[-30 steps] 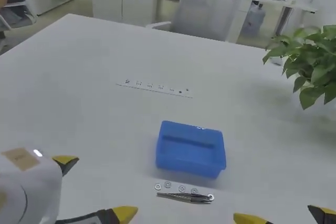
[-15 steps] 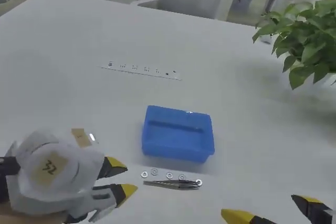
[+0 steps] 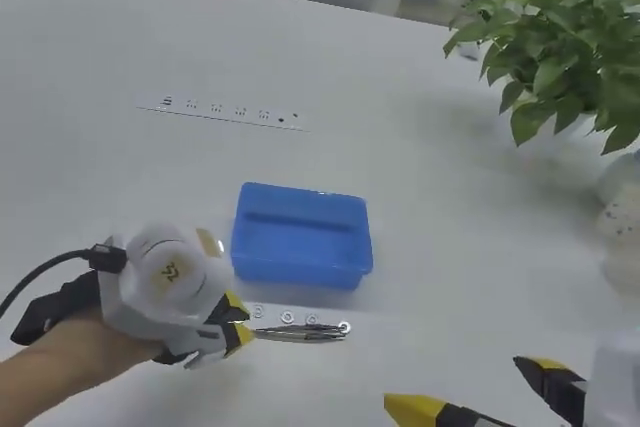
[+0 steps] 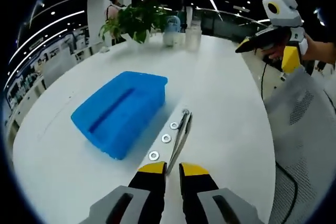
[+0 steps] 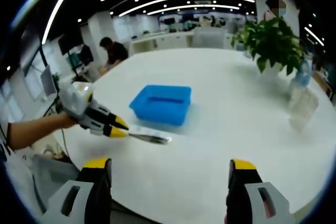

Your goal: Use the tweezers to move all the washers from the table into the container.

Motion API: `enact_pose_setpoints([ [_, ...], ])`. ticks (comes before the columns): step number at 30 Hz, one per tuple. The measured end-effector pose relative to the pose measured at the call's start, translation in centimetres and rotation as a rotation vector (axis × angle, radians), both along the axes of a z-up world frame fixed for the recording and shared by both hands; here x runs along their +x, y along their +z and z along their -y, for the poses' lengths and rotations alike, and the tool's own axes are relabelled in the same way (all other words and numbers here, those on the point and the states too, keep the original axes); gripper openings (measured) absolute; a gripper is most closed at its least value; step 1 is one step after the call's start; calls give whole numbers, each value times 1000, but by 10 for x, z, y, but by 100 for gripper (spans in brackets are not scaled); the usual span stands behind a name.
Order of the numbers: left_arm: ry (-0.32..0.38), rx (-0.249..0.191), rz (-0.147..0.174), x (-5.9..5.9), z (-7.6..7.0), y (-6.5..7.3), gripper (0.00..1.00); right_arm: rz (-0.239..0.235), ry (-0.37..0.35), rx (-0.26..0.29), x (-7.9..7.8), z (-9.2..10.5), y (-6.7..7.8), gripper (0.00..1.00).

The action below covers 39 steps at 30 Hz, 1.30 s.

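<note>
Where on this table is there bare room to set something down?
Bare tabletop lies between the blue container and the socket strip, and right of the container toward the plant. It is crowded on the container's near side: washers, tweezers and the left gripper.

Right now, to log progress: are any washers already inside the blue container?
No, the blue container looks empty; the washers lie beside the tweezers on the table.

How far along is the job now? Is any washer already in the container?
Done: nothing yet; the blue container looks empty. The washers lie in a row on the table beside the tweezers. In hand: the left hand-held gripper has its jaws on either side of the tweezers' end, grip unclear. Left: lift the tweezers and move every washer.
</note>
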<state>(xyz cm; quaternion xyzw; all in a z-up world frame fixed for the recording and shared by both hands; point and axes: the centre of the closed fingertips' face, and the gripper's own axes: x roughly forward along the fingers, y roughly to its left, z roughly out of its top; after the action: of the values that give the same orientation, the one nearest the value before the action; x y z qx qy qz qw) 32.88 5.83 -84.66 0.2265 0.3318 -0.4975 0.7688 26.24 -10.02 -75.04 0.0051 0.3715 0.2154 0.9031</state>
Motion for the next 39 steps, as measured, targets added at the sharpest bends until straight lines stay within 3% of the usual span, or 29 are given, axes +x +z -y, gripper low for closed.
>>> enact_pose_setpoints([
  [7,-41,50,10,4,0,-15,4,3,-1,1,-3,-1,3,90],
  [14,-111,49,37,-3,2,-9,0,4,17,0,-5,-10,5,90],
  [17,-117,36,47,-6,3,-1,0,15,37,4,-3,-17,9,89],
  [19,-112,21,70,-6,3,9,0,23,54,1,-1,-22,11,89],
  [22,-84,-21,73,-10,5,26,0,27,98,-11,-2,-32,12,86],
  [27,-71,-49,117,-20,5,51,0,30,144,-10,-2,-47,12,85],
  [34,-53,-106,153,-31,9,78,0,38,236,7,0,-72,11,81],
  [36,-51,-122,166,-33,9,86,0,31,313,25,-3,-85,10,74],
  [37,-53,-130,169,-34,9,89,0,23,344,32,-4,-91,9,66],
  [39,-62,-149,190,-37,8,100,0,37,378,48,-1,-103,11,59],
])
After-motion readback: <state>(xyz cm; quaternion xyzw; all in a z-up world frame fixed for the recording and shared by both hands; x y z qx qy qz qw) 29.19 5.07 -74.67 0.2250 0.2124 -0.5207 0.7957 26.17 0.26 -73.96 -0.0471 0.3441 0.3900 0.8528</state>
